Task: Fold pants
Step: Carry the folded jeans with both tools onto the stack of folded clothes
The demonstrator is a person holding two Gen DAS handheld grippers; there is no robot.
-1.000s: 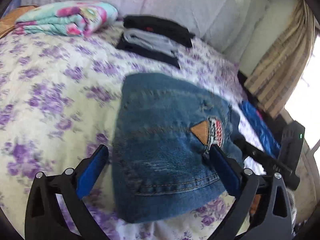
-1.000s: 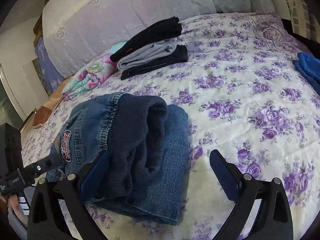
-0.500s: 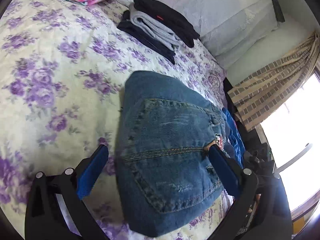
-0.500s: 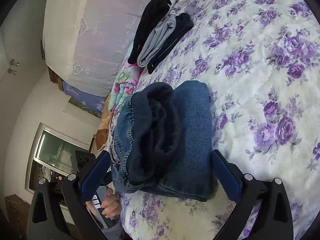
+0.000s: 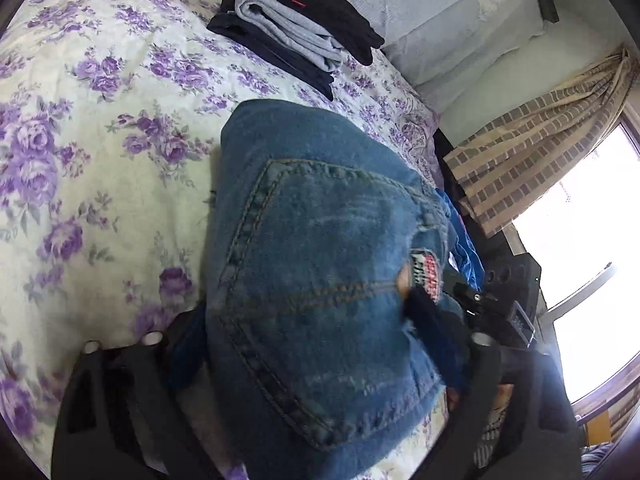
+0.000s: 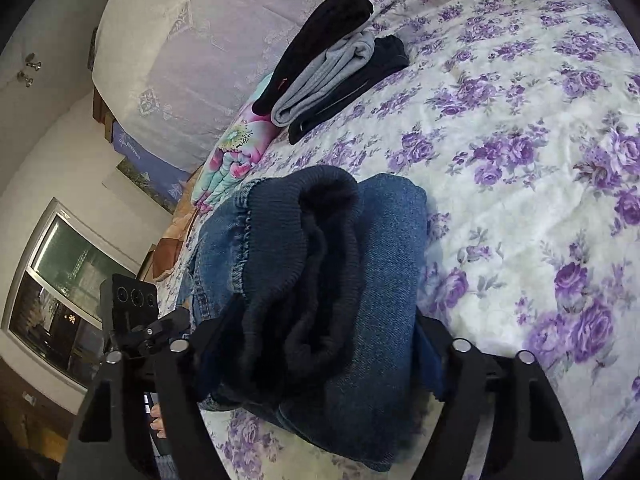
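Observation:
A folded bundle of blue jeans lies on the purple-flowered bed sheet, back pocket and logo patch facing up. My left gripper straddles its near end. The jaws are closing and both blue pads touch the denim sides. From the opposite end, the jeans show their dark ribbed waistband. My right gripper is closing on that end, with its pads against the cloth. Each view shows the other gripper's black body beyond the bundle.
Three folded garments, black, grey and dark, are stacked near the headboard, beside a floral blanket. A blue garment lies past the jeans by the bed edge. A striped curtain and a bright window are on that side.
Both grippers tilted downward and moved in over the ends of the jeans. Their jaws narrowed from wide open until the pads met the denim.

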